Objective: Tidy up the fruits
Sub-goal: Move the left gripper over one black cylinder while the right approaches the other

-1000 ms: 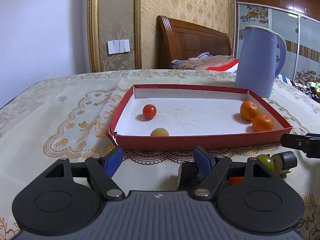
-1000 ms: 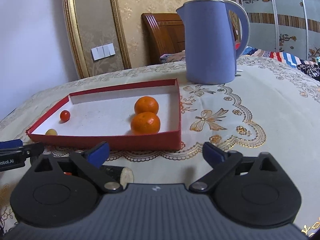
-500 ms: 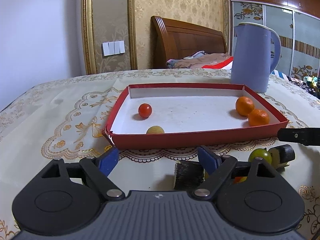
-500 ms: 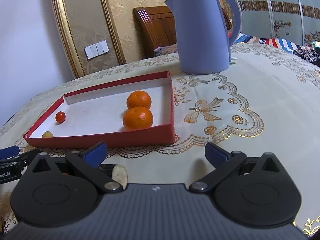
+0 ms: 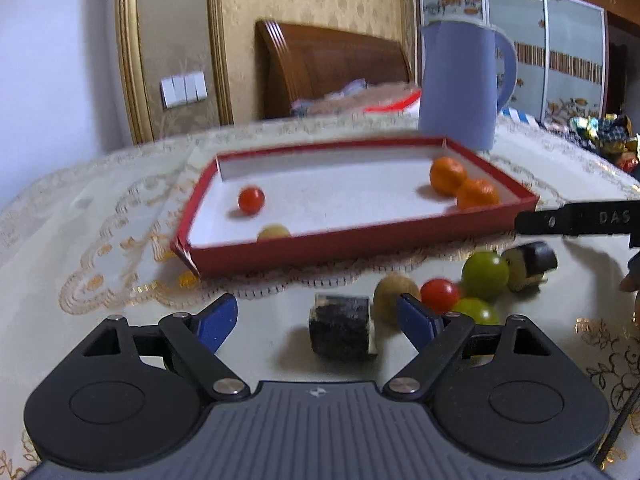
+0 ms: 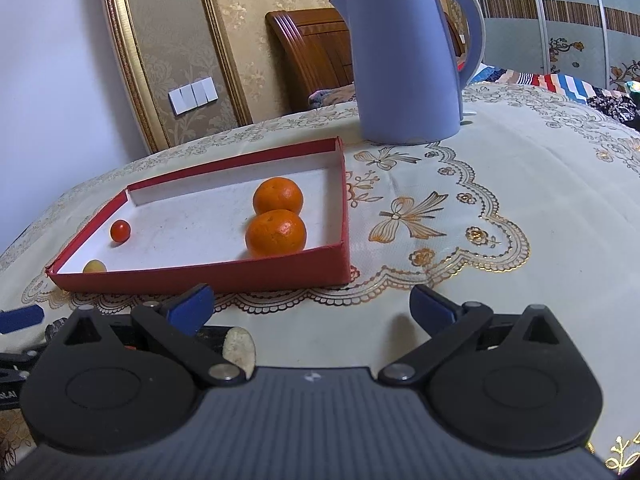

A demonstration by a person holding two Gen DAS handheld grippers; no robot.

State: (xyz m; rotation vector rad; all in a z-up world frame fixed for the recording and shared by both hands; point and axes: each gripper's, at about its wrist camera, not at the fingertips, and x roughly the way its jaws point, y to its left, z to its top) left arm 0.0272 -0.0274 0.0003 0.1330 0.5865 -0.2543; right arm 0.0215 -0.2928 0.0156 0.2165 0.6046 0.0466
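1. Left wrist view: the left claw (image 5: pixel 316 316) is spread wide and holds nothing. The red tray (image 5: pixel 352 246) sits on the worktop (image 5: pixel 80 264) beyond it. In front of the tray lies a loose cluster: a dark roll (image 5: pixel 340 332) between the fingers, a tan fruit (image 5: pixel 394 294) and a red tomato (image 5: pixel 439 295) just beside the right finger, and green fruits (image 5: pixel 485 274) further right.
2. These fruits look small, round, light and smooth, likely to roll or squash; I would close gently across the widest part.
3. Right wrist view: the right claw (image 6: pixel 312 304) is also wide open and empty. Inside the tray (image 6: pixel 200 280) lie two oranges (image 6: pixel 276 235), a tomato (image 6: pixel 120 231) and a pale fruit (image 6: pixel 94 267). A kettle (image 6: pixel 404 56) stands behind the tray.
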